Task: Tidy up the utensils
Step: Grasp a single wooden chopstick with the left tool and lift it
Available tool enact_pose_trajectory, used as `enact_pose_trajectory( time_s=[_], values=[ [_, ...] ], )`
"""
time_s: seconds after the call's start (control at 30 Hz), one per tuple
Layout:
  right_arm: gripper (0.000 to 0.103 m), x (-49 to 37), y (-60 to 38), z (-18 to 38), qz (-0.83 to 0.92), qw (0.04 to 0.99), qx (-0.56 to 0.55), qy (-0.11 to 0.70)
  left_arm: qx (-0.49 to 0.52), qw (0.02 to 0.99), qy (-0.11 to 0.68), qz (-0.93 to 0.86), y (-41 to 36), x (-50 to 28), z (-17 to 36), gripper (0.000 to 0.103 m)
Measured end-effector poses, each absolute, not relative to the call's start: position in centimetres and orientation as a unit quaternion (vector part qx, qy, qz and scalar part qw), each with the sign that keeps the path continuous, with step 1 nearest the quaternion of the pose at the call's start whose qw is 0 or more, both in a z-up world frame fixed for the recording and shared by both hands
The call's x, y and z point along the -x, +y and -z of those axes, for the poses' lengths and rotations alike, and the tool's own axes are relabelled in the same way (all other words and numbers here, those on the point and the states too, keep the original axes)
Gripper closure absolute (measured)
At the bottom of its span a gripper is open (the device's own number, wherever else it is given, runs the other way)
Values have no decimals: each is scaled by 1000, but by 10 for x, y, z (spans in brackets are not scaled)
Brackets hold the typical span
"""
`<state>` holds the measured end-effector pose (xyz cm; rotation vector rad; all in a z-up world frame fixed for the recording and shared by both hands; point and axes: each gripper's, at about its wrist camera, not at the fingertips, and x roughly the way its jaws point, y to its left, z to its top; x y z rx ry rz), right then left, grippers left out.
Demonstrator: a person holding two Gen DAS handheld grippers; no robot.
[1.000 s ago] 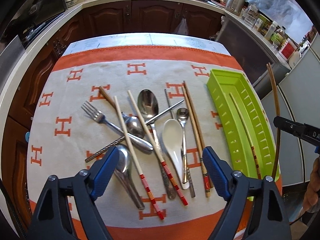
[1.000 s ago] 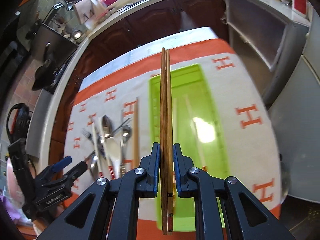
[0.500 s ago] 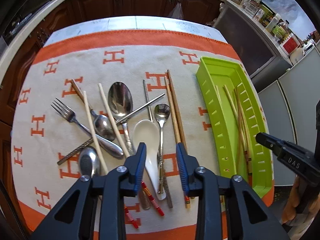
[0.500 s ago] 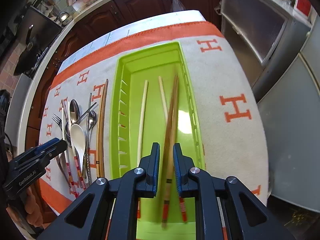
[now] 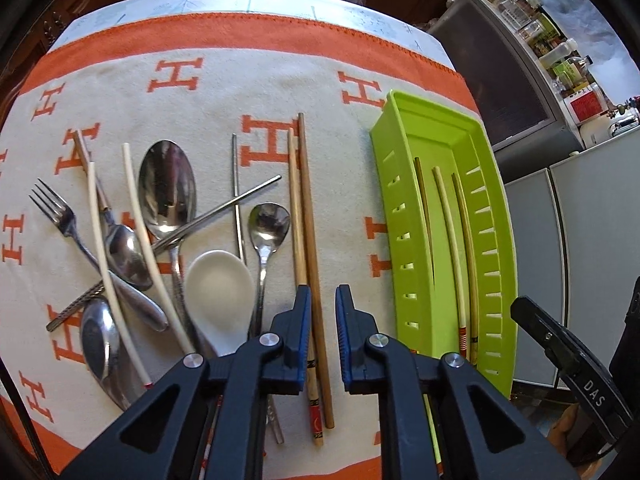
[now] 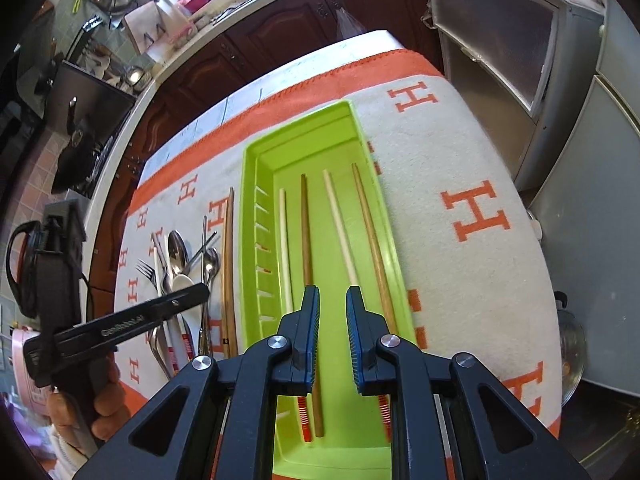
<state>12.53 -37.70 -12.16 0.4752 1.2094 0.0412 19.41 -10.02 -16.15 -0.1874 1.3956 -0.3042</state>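
Progress, judged from the present layout: partly done. Four chopsticks are seen lying lengthwise in the green slotted tray [image 6: 256, 208]: two pale ones [image 6: 285, 248] and two brown wooden ones [image 6: 306, 240], none of them touched by a gripper. The tray sits on the right part of the orange-and-cream H-patterned cloth [image 5: 224, 92].

Left to be sorted, all on the cloth to the left of the tray: a pair of wooden chopsticks [image 5: 306, 216] lying side by side, two pale chopsticks [image 5: 138, 216] with red-banded ends, a pair of crossed metal chopsticks [image 5: 236, 184], a white ceramic soup spoon [image 5: 218, 292], a large steel spoon [image 5: 168, 188], a small steel spoon [image 5: 268, 224], a fork [image 5: 56, 212], and further spoons partly buried in the pile. No compartment for spoons or forks is visible.

Left gripper [image 5: 323, 300]: poised over the handle end of the wooden pair, jaws closing, a narrow gap remaining. The darker stick is seen in that gap; the lighter one is partly hidden under the left jaw. The pads are not seen pressing on either stick, so no grip is recorded yet.

Right gripper [image 6: 332, 300]: over the near end of the tray, jaws drawn nearly together with a narrow gap, nothing between them. Bare tray floor shows through the gap.
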Motion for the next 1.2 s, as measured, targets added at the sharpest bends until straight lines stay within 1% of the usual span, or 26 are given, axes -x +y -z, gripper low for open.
enact_pose_trajectory(
  time_s=[0.37, 0.67, 0.77, 0.9, 0.93, 1.07, 1.2],
  values=[
    [89, -119, -387, 122, -20, 794, -248, 555, 72, 741, 654, 134, -122, -203, 184, 93],
    [89, -115, -380, 120, -31, 795, -247, 554, 50, 738, 662, 118, -136, -209, 199, 92],
    [89, -114, -377, 120, -32, 796, -244, 554, 40, 747, 653, 118, -141, -209, 200, 92],
    [89, -116, -376, 123, -34, 794, -242, 556, 15, 754, 646, 115, -151, -205, 200, 93],
    [89, -116, -376, 124, -34, 793, -243, 557, -1, 759, 643, 109, -155, -204, 200, 98],
    [89, -115, -378, 126, -32, 792, -247, 558, -7, 762, 639, 106, -160, -184, 195, 99],
    [89, -112, -383, 125, -27, 792, -254, 554, -8, 774, 621, 126, -159, -165, 168, 99]
  ],
)
